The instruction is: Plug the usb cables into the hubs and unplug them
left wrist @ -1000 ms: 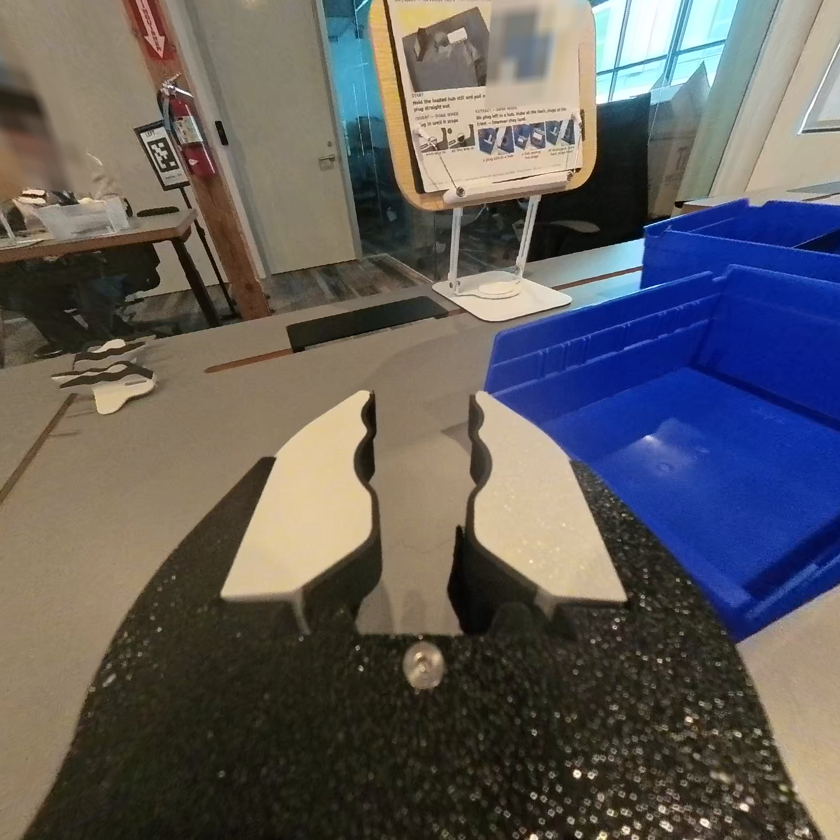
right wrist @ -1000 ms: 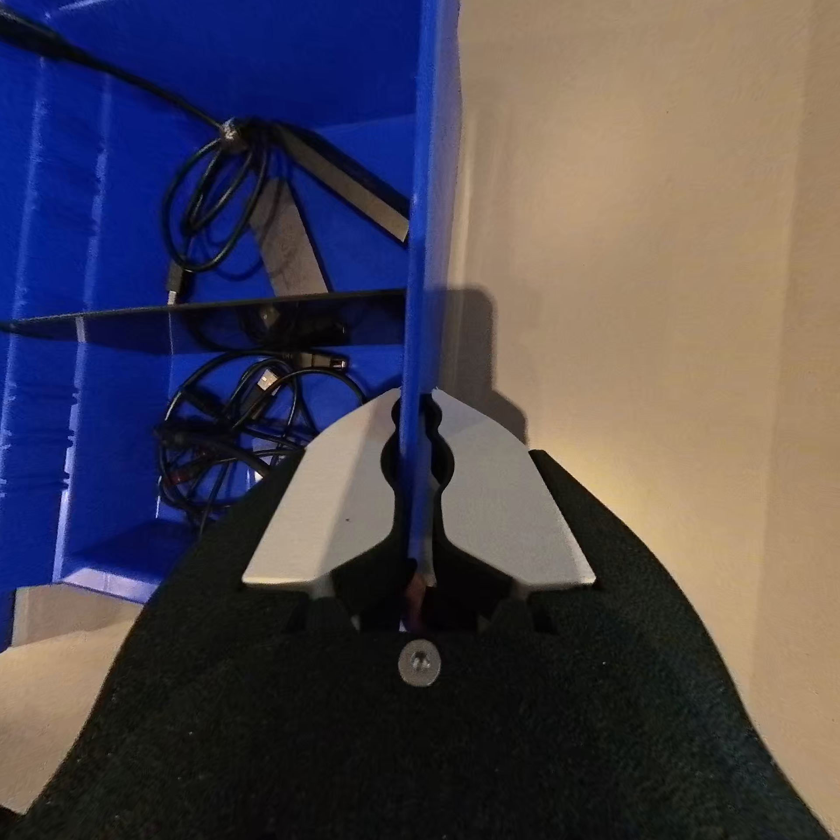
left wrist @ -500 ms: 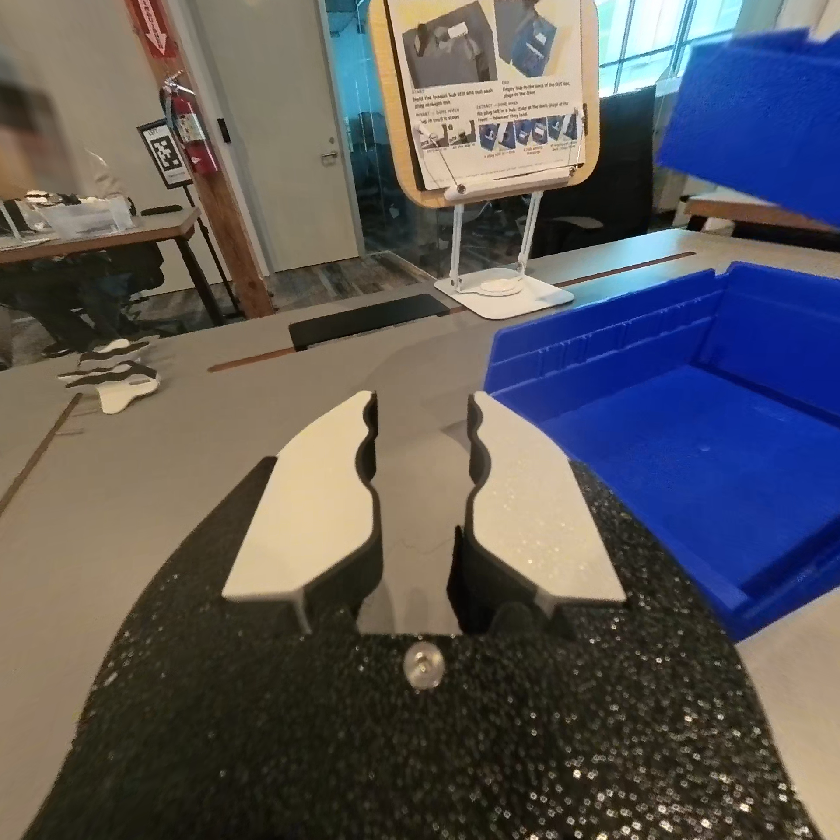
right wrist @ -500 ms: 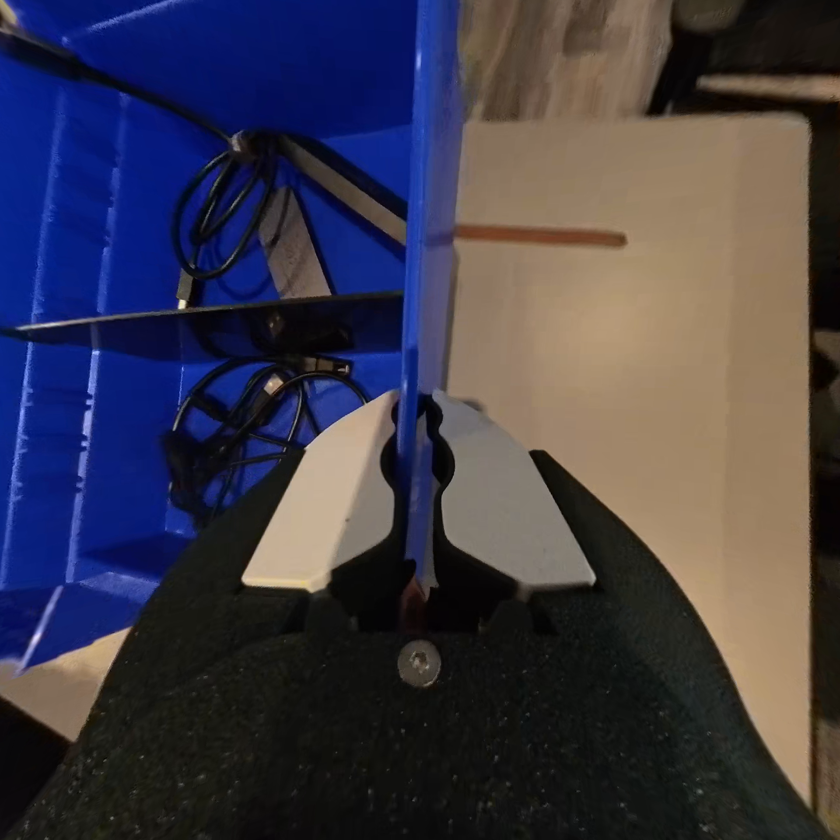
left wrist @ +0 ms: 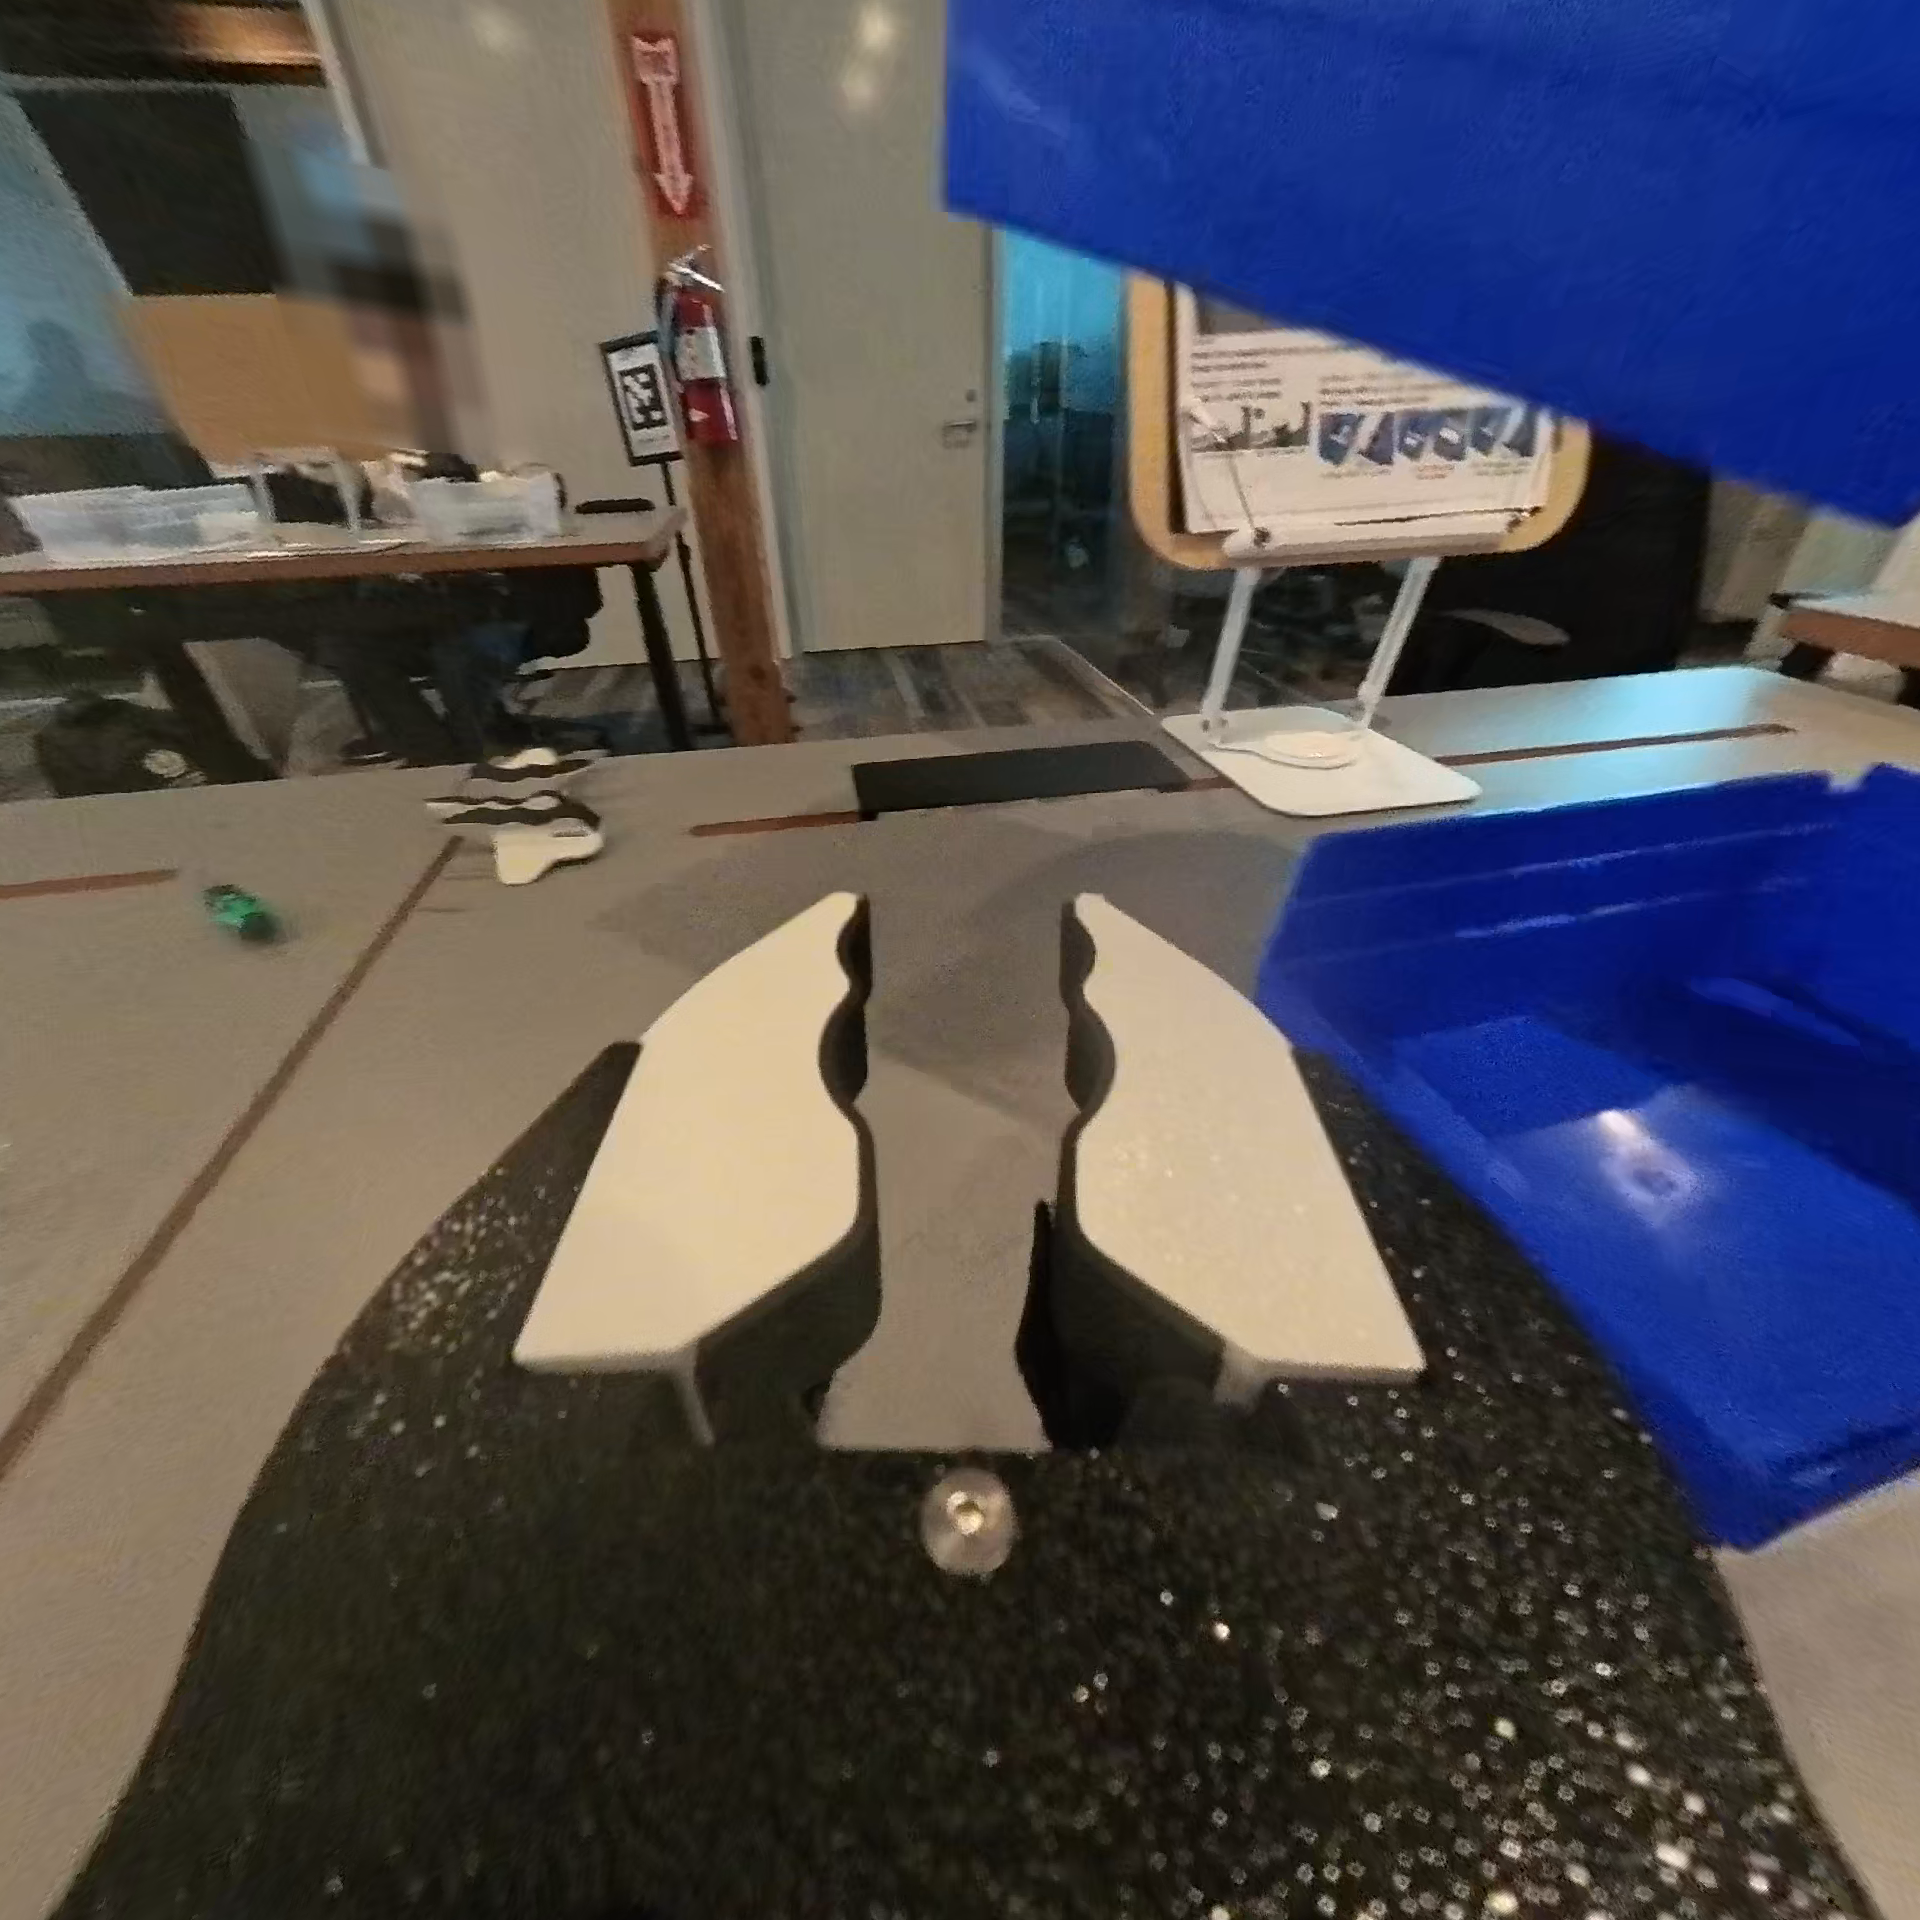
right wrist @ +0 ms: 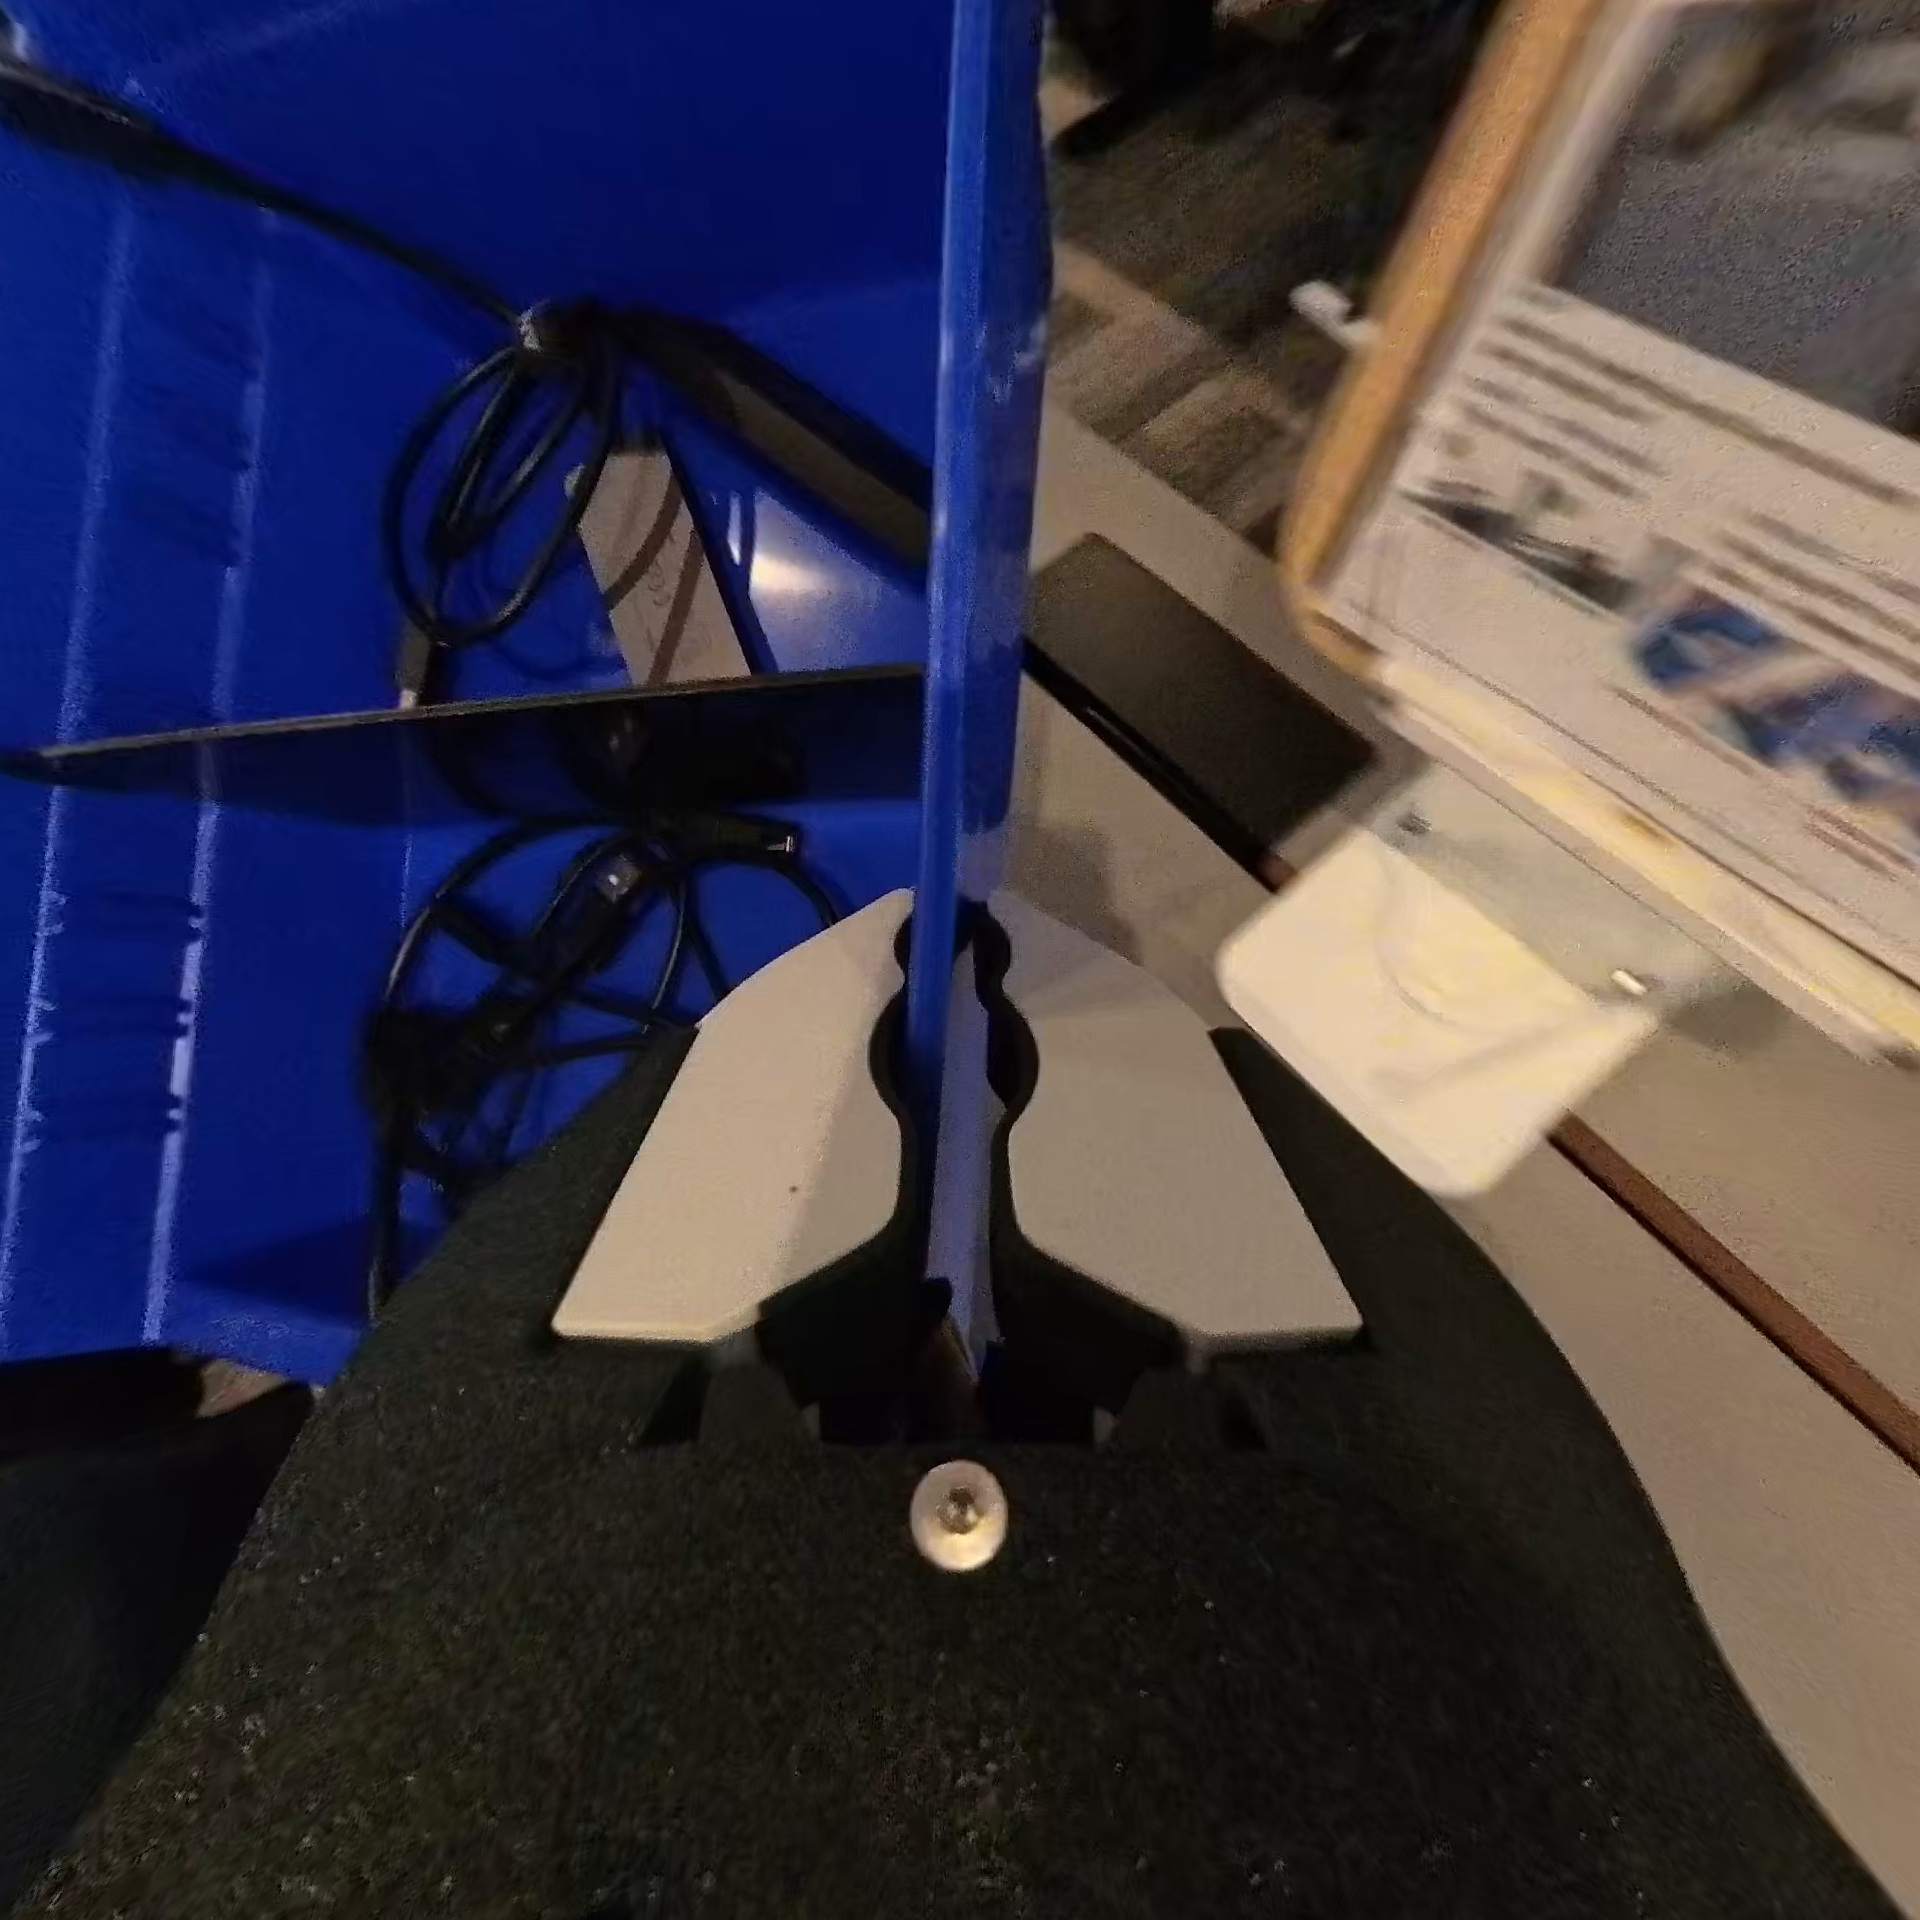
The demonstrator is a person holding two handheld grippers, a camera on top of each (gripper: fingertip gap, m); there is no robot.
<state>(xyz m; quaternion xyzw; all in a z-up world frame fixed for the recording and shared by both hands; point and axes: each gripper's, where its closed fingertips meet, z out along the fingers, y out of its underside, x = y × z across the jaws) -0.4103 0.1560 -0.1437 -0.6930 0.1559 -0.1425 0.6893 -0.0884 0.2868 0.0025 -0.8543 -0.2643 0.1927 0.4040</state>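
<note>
Two grippers: right gripper (right wrist: 954, 940) clamps the bin (right wrist: 977, 540) wall, limp cables (right wrist: 582, 935) left of frame; left gripper (left wrist: 964, 914) gapes empty.

Glossy blue plastic bin (left wrist: 1621, 1091) on a matt grey table (left wrist: 312, 1039).

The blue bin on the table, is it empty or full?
Empty: the blue bin shows only bare floor inside; its far right part is out of view.

Cables (right wrist: 561, 935) lie in the lifted bin (right wrist: 260, 727) (divider (right wrist: 468, 717) between them), above the table (left wrist: 260, 1091).
</note>
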